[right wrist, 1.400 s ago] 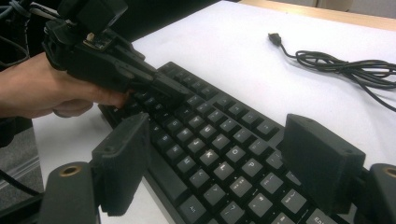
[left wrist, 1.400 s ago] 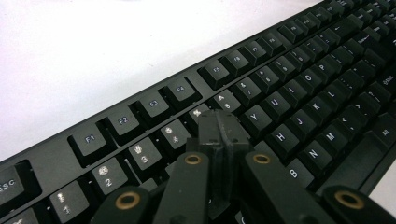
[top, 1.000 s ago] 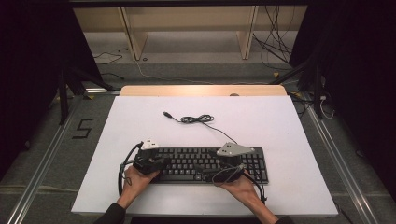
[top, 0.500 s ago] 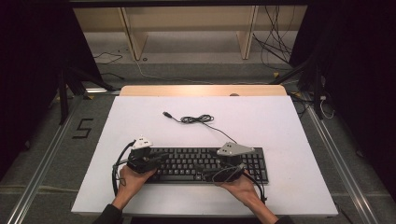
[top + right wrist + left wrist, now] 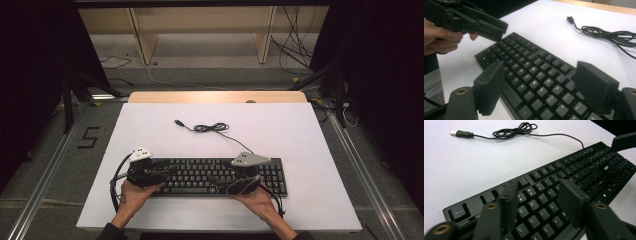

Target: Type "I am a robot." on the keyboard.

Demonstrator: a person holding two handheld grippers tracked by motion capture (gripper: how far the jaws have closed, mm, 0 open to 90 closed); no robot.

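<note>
Black matte keyboard (image 5: 215,175), flat and rectangular, lies beneath both grippers' spread fingers (image 5: 509,202).

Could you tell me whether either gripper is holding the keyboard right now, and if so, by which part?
Nothing is held: the left gripper and right gripper both stand open above the keyboard.

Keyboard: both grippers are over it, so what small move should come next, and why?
Probably the left gripper should lift clear of the black keyboard: its jaws have just been opening and stand apart over the letter keys, gripping nothing. The right gripper also stands open above the keys, and the keyboard lies flat on the white table.
</note>
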